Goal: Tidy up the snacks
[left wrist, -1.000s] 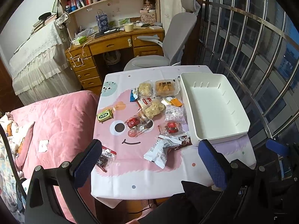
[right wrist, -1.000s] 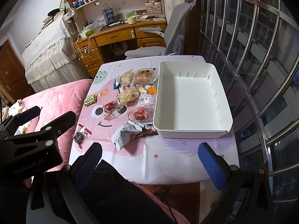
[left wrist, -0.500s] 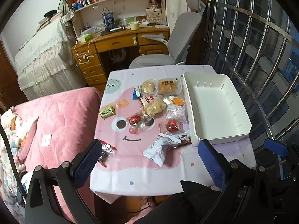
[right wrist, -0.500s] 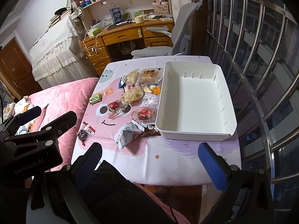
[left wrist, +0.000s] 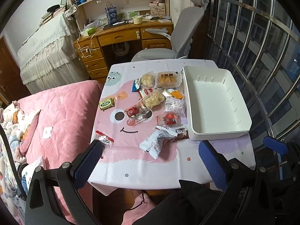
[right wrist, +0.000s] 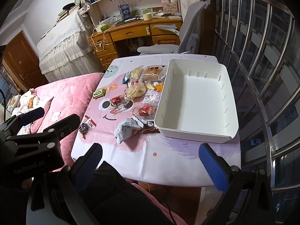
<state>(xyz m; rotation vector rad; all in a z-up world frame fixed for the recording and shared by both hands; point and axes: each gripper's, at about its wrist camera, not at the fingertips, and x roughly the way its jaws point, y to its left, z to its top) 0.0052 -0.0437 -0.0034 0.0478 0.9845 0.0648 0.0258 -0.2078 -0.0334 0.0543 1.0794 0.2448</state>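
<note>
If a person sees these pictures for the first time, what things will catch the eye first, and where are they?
First comes the large white bin, empty, on the right side of the table with its pink cartoon-face cloth. Next, the scattered snack packets lie beside it on the left, none inside it yet. Near the camera, the left gripper and the right gripper are both open and hold nothing.

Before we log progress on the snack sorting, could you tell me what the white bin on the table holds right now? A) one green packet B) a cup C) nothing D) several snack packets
C: the white bin shows only its bare white floor, while the snack packets, such as the green packet, lie on the tablecloth to its left.
</note>
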